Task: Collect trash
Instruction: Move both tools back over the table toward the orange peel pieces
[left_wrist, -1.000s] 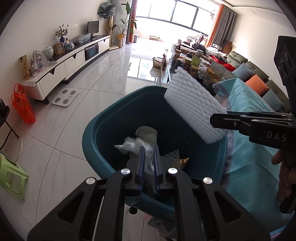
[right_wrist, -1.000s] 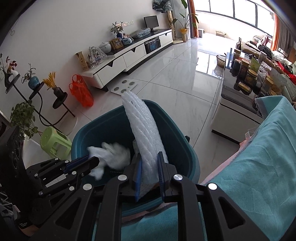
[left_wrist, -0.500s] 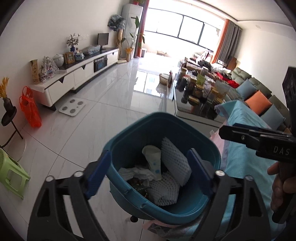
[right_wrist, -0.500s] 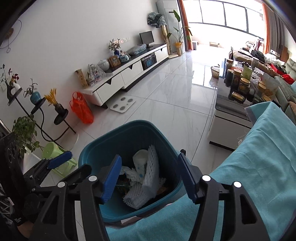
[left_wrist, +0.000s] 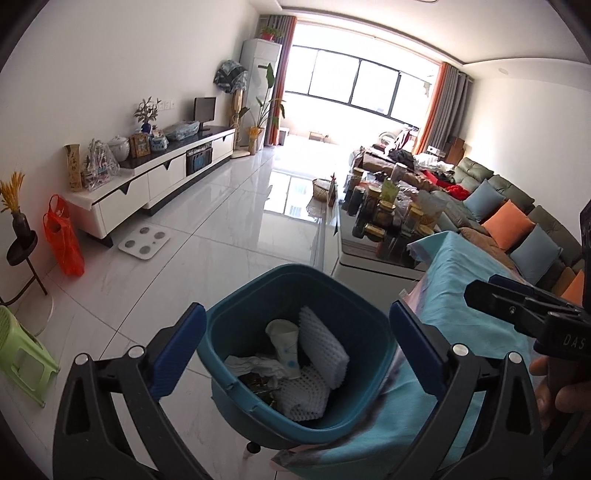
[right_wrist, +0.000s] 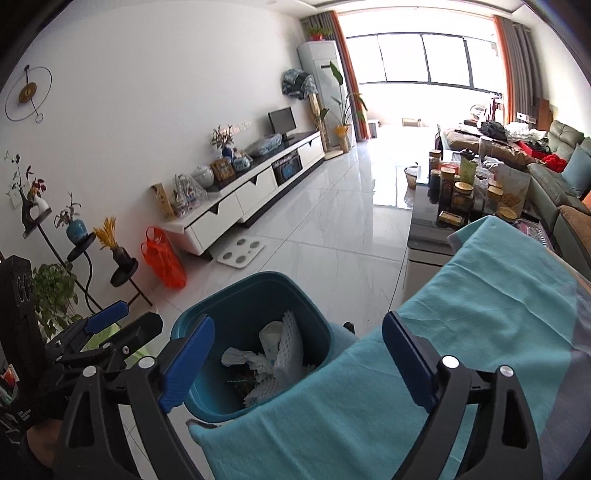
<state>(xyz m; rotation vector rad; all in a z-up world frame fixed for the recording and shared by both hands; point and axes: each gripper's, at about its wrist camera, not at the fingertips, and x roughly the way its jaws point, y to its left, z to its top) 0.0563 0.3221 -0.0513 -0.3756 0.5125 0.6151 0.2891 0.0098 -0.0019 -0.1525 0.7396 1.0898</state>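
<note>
Left wrist view: left hand-held gripper (left_wrist: 295, 350) and right hand-held gripper (right_wrist: 297, 360), jaws just opened wide, hold nothing; foam sheets (left_wrist: 323, 349) and tissue (left_wrist: 255, 365) lie below in the bin (left_wrist: 258, 410). No trash left in sight.

We list: teal bin (left_wrist: 236, 402), smooth matt plastic; white foam netting (left_wrist: 323, 345), ribbed and soft; crumpled tissue (left_wrist: 255, 365), paper; turquoise table cover (right_wrist: 461, 332), matt woven cloth; floor (left_wrist: 229, 229), glossy polished tile.
</note>
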